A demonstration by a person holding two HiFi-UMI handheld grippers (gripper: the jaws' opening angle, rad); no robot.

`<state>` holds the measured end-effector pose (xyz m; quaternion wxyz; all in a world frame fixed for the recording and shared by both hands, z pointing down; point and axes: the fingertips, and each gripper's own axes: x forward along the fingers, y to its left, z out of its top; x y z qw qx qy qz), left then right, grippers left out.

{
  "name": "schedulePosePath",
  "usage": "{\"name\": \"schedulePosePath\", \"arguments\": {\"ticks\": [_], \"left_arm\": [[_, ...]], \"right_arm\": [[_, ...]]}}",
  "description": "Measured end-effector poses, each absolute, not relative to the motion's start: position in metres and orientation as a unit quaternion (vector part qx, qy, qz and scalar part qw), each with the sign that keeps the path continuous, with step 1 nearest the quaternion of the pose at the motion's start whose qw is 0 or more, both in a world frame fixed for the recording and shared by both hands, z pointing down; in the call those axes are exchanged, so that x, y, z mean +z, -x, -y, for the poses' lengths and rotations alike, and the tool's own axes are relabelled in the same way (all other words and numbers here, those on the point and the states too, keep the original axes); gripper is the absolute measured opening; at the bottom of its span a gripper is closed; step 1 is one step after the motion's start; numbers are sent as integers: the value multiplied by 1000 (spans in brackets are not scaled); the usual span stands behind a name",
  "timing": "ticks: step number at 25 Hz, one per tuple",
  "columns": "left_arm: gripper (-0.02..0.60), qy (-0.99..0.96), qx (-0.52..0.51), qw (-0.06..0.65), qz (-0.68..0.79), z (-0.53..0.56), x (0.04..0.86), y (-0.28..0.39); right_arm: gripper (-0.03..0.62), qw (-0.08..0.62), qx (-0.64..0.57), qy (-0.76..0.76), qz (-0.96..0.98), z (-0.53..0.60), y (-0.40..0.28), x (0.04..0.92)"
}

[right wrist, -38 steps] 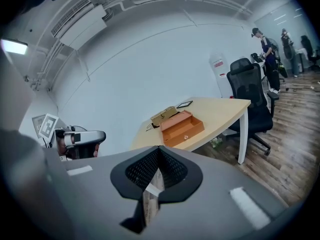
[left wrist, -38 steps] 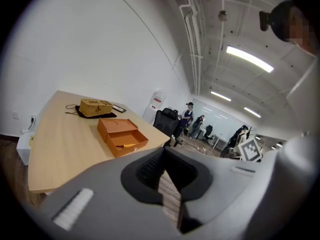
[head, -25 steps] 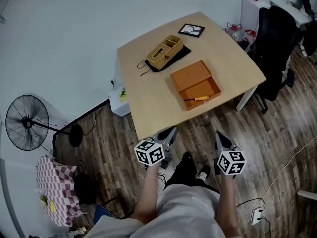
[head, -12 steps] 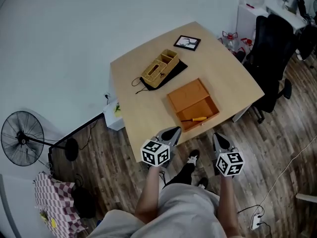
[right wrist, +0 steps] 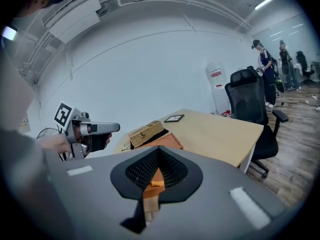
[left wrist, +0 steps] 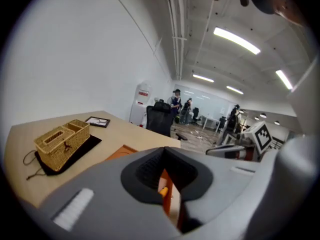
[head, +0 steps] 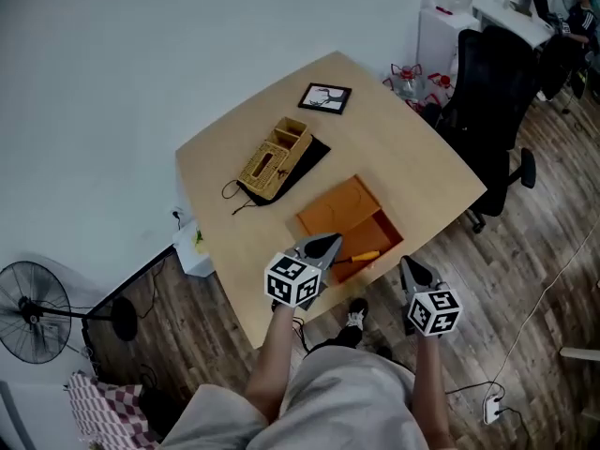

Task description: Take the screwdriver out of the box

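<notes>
An orange box (head: 336, 206) lies open on the light wooden table (head: 412, 162), its lid folded back. The screwdriver (head: 364, 255), with an orange handle, lies in the box's near compartment. My left gripper (head: 330, 242) is shut and empty, its tip over the box's near left corner. My right gripper (head: 405, 263) is also shut and empty, just off the table's near edge, right of the box. Through the left gripper view's jaws a bit of orange handle (left wrist: 163, 190) shows. The right gripper view shows the box (right wrist: 161, 141) and the left gripper (right wrist: 92, 129).
A wicker basket (head: 271, 157) on a black cloth and a small picture frame (head: 324, 97) sit farther back on the table. A black office chair (head: 489, 111) stands at its right. A floor fan (head: 33, 307) is at the lower left, a power strip (head: 491, 408) on the floor.
The person has stepped up to the table. Both grippers moved forward, the left from off the table's edge to over the box's near corner, rolling a little. Both stayed shut.
</notes>
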<state>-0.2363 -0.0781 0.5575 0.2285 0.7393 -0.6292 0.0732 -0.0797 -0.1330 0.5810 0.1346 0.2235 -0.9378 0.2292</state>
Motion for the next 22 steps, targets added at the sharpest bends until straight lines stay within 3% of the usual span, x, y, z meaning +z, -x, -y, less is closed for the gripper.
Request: {"name": "schedulePosePath", "arguments": {"ticks": [6,17,22], "left_arm": [[54,-781,166,212,563,116,572,258],[54,-817,256,271,440,118,676,217],[54,-817,325,262,397,116,712,208]], "right_arm": [[1,145,226,-251,930,149,90,585],[1,174,220,-280,918,146,106,608],[0,168,232,-306,908,156,97,616]]}}
